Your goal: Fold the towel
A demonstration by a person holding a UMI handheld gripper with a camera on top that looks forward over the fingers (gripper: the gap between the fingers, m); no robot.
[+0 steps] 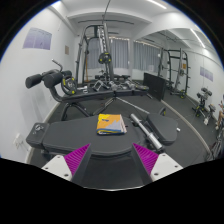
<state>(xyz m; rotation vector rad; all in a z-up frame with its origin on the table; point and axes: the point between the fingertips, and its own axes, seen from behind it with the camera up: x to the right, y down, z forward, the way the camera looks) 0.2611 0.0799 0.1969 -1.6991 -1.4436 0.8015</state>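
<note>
A small folded towel (pixel 110 124), yellow, blue and white, lies flat on a black padded bench (pixel 90 138), beyond my fingers and roughly in line with the gap between them. My gripper (pixel 112 162) is open and empty. Its two magenta pads (pixel 76 160) stand wide apart above the near end of the bench. The towel is well ahead of the fingertips and touches neither of them.
This is a gym room. A metal bar (pixel 140 124) lies just right of the towel. A cable weight machine (pixel 100 55) stands behind the bench, a rack (pixel 178 65) at the back right, and an exercise bike (pixel 206 103) at the far right.
</note>
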